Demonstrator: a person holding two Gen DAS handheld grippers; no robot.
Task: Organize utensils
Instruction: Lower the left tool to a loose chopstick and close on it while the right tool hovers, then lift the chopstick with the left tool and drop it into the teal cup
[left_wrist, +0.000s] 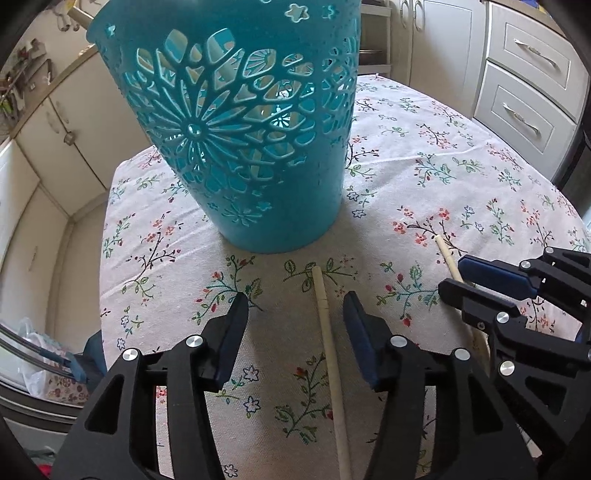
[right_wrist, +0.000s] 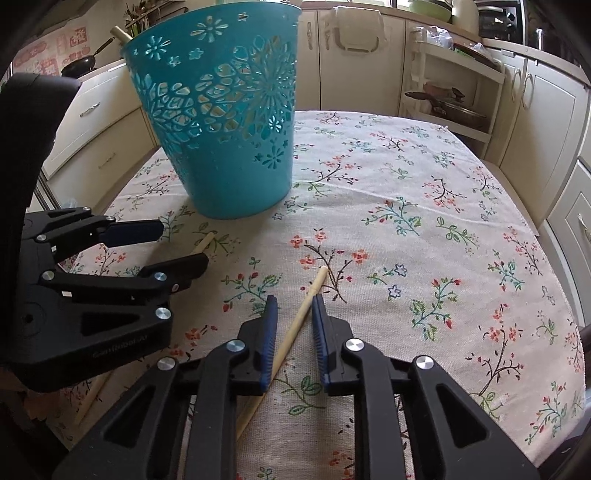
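The 2 sticks (left_wrist: 328, 347) (right_wrist: 295, 332) looked light, stiff and slippery; left gripper (left_wrist: 295, 310) stood wide, right gripper (right_wrist: 294, 306) narrow, neither holding; grab mid-stick.

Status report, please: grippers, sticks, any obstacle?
Left gripper open astride one wooden stick. Right gripper open around second stick. Teal basket ahead, unobstructed.

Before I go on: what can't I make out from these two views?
- Working ends of both sticks: the one at the left gripper runs off the bottom edge; the one at the right gripper runs under that gripper's body.
- Basket contents: the wall hides them in both views; one wooden tip shows over the rim.
- Basket rim: cut by the top edge, left view.
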